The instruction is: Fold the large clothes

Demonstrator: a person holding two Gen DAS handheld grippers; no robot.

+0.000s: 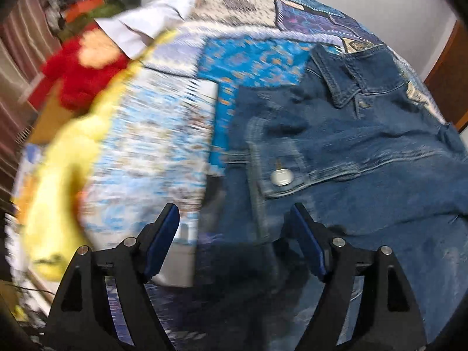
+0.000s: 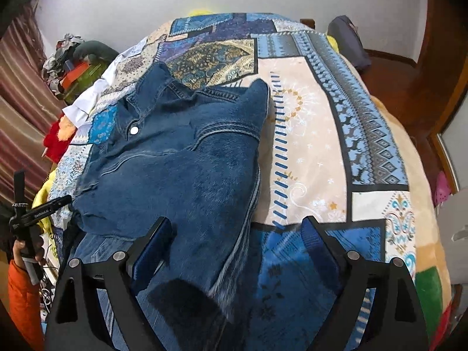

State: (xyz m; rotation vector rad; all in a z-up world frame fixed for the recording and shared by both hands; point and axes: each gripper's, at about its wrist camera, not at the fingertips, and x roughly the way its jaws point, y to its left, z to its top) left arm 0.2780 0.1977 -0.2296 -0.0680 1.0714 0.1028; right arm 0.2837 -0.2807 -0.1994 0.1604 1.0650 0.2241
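1. A denim jacket [image 2: 181, 158] is seen lying on a patchwork bedspread [image 2: 316, 134], toward the spread's left half in the right wrist view, collar [image 2: 140, 99] at the far end.
2. One part of the jacket is folded over the body, and a silver button [image 2: 134, 130] is shown near the collar.
3. The right gripper [image 2: 237, 231] is held wide open above the jacket's near edge; nothing is gripped. Its left finger [image 2: 152, 251] is seen over the denim, its right finger over the bedspread.
4. The left gripper [image 1: 235, 219] is likewise spread wide and empty, poised over the jacket's [image 1: 351, 152] edge by a buttoned flap [image 1: 282, 177].
5. The left wrist view is blurred on its left side, where a yellow item [image 1: 67, 181] and a red plush [image 1: 79, 79] are made out only roughly.
6. A white garment [image 1: 146, 26] is seen at the far corner of the bedspread [image 1: 152, 134].
7. In the right wrist view the left gripper's body [image 2: 35, 210] is caught at the left edge, held by a hand [image 2: 25, 253].
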